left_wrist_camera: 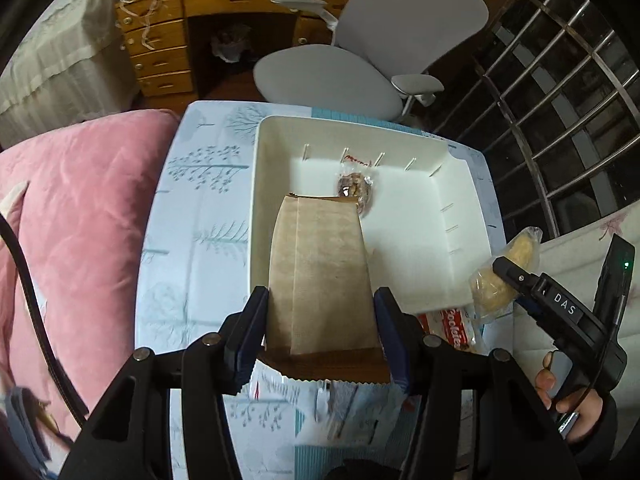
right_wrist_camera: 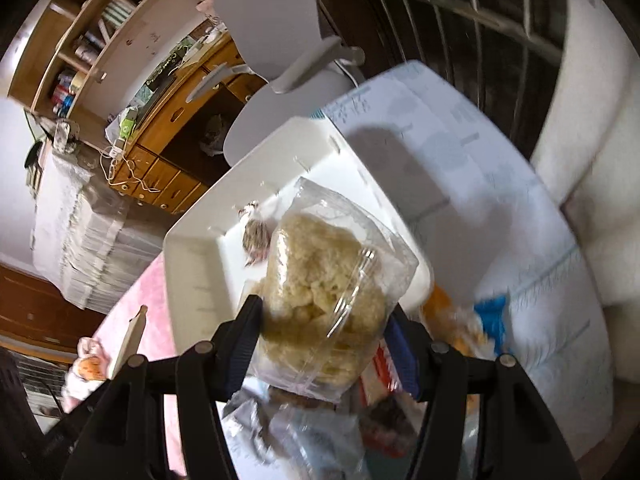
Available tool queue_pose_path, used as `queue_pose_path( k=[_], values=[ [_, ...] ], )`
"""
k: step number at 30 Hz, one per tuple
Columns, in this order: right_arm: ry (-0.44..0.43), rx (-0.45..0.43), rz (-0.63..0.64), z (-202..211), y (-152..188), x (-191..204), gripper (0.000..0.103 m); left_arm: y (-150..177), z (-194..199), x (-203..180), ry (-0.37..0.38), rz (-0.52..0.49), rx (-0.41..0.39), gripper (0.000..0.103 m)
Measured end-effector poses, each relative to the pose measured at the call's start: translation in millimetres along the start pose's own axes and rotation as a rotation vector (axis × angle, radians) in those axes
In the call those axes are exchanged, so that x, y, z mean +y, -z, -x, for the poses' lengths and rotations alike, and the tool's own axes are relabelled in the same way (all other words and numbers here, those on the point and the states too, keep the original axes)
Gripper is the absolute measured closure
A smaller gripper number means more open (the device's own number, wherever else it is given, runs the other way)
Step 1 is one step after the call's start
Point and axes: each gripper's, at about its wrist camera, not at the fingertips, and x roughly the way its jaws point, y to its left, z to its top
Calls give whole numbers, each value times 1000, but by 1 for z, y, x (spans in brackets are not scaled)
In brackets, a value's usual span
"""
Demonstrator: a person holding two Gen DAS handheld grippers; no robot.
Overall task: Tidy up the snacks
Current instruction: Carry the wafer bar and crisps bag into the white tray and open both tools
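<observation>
My left gripper (left_wrist_camera: 320, 312) is shut on a brown paper snack packet (left_wrist_camera: 320, 276) and holds it over the near edge of a white bin (left_wrist_camera: 460, 184). A small clear-wrapped nut snack (left_wrist_camera: 354, 188) lies inside the bin. My right gripper (right_wrist_camera: 324, 328) is shut on a clear bag of pale puffed snack (right_wrist_camera: 320, 288), held above the near corner of the white bin (right_wrist_camera: 192, 280); the nut snack (right_wrist_camera: 256, 236) shows beyond it. In the left wrist view the right gripper (left_wrist_camera: 508, 272) and its bag (left_wrist_camera: 502, 276) hang at the bin's right near corner.
A red-and-white cookie packet (left_wrist_camera: 456, 328) and other wrappers (right_wrist_camera: 280, 432) lie on the tree-patterned tablecloth (left_wrist_camera: 192, 216) near me. An orange and a blue packet (right_wrist_camera: 488, 320) lie to the right. A pink quilt (left_wrist_camera: 80, 208) is left; a grey chair (left_wrist_camera: 360, 64) and wooden desk (left_wrist_camera: 160, 40) stand beyond.
</observation>
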Motion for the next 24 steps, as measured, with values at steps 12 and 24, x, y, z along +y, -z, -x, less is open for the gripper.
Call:
queue_pose_path(
  k=[12, 24],
  values=[
    [29, -28, -28, -14, -8, 6, 31, -17, -32, 11, 75, -9, 38, 36],
    [23, -51, -46, 5, 20, 14, 28, 11, -23, 30, 118, -26, 81, 31]
  ],
)
